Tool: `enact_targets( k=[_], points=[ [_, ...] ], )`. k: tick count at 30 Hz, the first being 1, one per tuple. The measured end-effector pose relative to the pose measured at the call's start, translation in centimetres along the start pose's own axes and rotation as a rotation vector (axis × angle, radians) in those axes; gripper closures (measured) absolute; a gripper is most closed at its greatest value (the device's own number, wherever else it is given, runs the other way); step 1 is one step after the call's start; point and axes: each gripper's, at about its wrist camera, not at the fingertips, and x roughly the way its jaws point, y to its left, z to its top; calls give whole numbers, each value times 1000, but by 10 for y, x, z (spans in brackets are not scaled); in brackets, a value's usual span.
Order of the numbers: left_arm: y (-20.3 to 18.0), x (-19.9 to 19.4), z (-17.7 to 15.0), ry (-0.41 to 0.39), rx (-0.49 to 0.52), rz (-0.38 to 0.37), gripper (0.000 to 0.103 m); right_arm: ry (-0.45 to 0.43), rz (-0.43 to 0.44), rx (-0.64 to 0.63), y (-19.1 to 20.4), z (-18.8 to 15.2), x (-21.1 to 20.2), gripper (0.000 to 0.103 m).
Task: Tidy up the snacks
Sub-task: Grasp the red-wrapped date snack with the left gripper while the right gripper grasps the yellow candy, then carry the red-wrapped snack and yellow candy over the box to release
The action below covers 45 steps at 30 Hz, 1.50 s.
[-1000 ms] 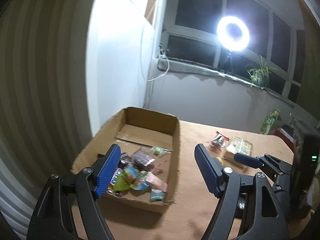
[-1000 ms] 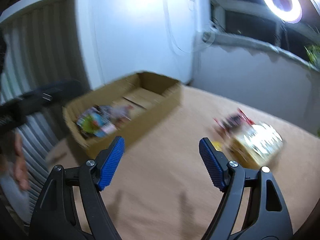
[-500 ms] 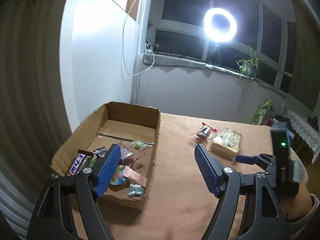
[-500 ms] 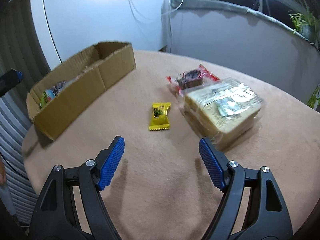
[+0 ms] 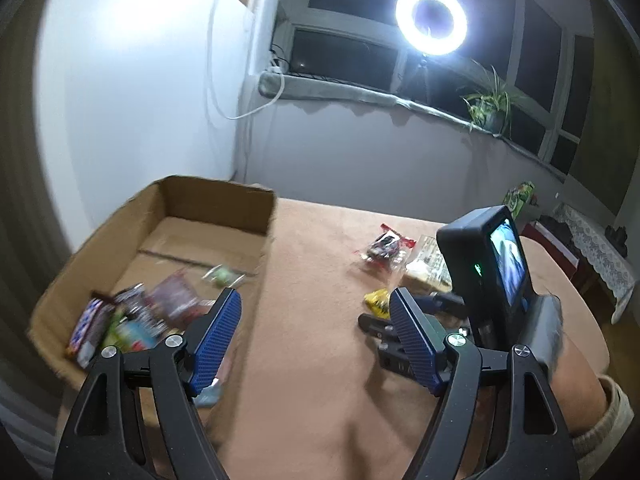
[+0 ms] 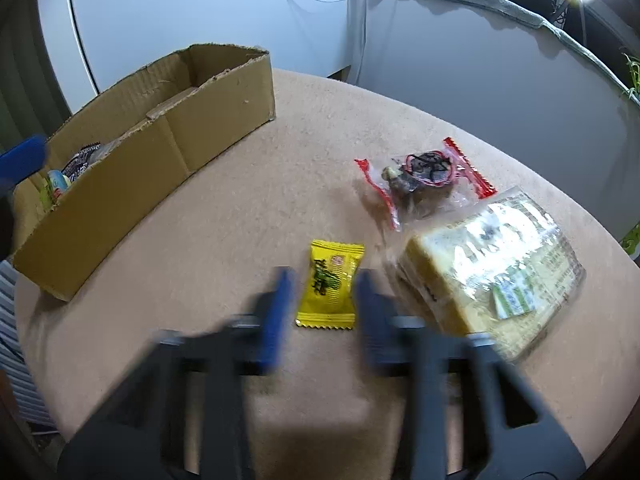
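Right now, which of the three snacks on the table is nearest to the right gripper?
The small yellow packet, lying between the right gripper fingers. The red-edged clear packet and wrapped bread lie farther off.

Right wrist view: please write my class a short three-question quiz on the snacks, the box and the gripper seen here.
1. Which thing lies between the fingers of the right gripper? A: a yellow sweet. B: a banana. C: a drinks can.
2. True or false: the cardboard box is empty.
3. How many snacks lie on the table outside the box?

Key
1. A. The jaws have just been closing, with the sweet between them. The pads do not seem to press on it yet.
2. False: wrappers show inside it.
3. Three: the sweet, a red-edged packet and a bread pack.
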Motion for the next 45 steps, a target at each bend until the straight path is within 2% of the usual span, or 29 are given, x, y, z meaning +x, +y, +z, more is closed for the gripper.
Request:
enact_targets(
  k=[7,9,12,16,18,21,22,24,26,29,35,39,45],
  points=[
    [-39,58,21,46,97,-29,25,-15,22,81,-39,-36,-26,79],
    [-50,85,26,86,130,-12,25,-18,11,98,-49,-49,-35,79],
    [-55,119,34,120,113,-35,25,-32,15,107,-56,-62,-44,79],
    [-66,155,36,172,150,-41,25,-52,36,120,-61,-68,-48,79],
    [-69,172,32,225,170,-47,25,-60,42,123,-63,-70,-48,79],
    [-69,185,30,273,173,-48,25,-70,55,136,-64,-71,-48,79],
    [-69,187,28,282,173,-52,29,-72,59,140,-65,-70,-48,79],
    [-71,189,26,299,178,-63,50,-77,69,150,-66,-72,-49,79],
    [-71,188,24,292,185,-54,63,-81,75,156,-67,-72,-49,79],
    [-69,184,23,281,168,-65,65,-85,72,157,-66,-73,-50,79],
    [-61,154,23,197,123,-87,66,-92,54,149,-69,-76,-51,79],
    [-58,110,13,120,89,-114,66,-109,70,171,-68,-79,-56,79],
    [-55,62,-15,86,59,-133,66,-147,79,191,-73,-86,-65,79]
  ],
)
